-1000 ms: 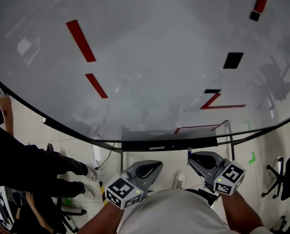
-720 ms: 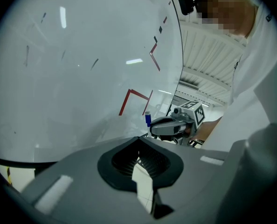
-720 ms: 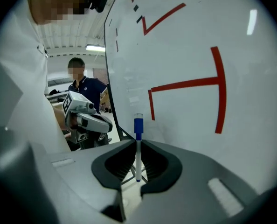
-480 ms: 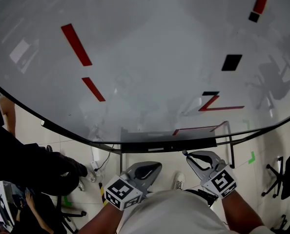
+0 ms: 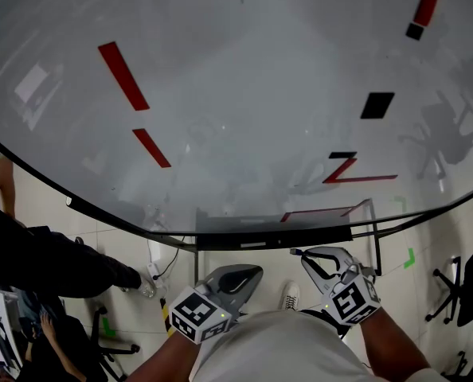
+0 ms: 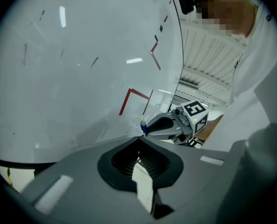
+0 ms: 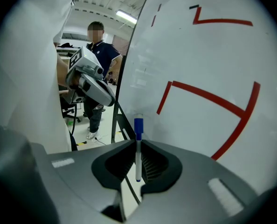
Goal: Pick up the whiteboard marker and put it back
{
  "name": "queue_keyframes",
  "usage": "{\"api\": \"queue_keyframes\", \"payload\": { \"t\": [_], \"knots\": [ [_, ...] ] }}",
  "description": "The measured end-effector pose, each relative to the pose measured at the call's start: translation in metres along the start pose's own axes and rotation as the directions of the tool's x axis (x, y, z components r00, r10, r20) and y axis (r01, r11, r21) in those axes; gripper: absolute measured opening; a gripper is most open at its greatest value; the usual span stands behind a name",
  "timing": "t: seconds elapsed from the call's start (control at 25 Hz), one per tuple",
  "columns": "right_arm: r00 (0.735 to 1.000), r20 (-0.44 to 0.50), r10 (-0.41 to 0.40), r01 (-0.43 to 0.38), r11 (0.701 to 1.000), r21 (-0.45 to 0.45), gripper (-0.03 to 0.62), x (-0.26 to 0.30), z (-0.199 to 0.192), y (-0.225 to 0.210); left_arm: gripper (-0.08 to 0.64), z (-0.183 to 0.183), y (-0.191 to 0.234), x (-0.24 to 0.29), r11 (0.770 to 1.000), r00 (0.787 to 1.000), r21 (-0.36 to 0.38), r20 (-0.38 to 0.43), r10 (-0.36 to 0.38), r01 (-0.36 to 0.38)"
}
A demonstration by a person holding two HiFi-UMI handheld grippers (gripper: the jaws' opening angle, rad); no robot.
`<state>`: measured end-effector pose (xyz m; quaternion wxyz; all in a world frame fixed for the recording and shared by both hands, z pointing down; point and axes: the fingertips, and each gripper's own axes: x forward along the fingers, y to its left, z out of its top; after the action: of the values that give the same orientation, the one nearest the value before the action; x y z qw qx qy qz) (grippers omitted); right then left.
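Right hand-held gripper (image 5: 304, 255) shifted left, marker (image 7: 138, 149) near whiteboard (image 5: 236, 94) edge

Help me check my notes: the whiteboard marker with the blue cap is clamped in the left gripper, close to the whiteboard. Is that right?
No, the side is wrong. The right gripper view shows the right gripper shut on the whiteboard marker, its blue cap sticking out past the jaws, close to the whiteboard. The left gripper view shows the left gripper shut with nothing in it.

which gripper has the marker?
The right gripper: fingers shut on the blue-capped whiteboard marker. The left gripper is shut with nothing between its fingers.
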<state>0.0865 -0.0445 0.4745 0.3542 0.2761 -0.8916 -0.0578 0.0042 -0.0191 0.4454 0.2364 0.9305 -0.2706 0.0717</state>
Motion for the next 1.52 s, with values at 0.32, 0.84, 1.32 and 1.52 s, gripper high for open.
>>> {"api": "queue_keyframes", "payload": {
  "t": [0.32,0.84,1.32,1.52],
  "knots": [
    [0.998,-0.05,-0.022,0.02,0.999,-0.045,0.034,0.004,-0.006,-0.007,0.017,0.0,0.004,0.001,1.0,1.0,-0.026,0.009,0.01,-0.01],
    [0.989,-0.139,-0.045,0.018,0.982,-0.186,0.034,0.019,-0.025,-0.007,0.017,-0.002,0.008,0.002,1.0,1.0,-0.029,-0.002,0.01,-0.01],
    [0.972,-0.225,-0.067,-0.007,0.95,-0.313,0.034,0.033,-0.04,-0.006,0.017,-0.005,0.007,0.002,1.0,1.0,-0.027,-0.011,0.004,-0.004],
    [0.958,-0.271,-0.09,-0.015,0.931,-0.365,0.034,0.041,-0.046,-0.008,0.017,-0.002,0.009,0.001,1.0,1.0,-0.023,-0.005,0.007,-0.007]
  ]
}}
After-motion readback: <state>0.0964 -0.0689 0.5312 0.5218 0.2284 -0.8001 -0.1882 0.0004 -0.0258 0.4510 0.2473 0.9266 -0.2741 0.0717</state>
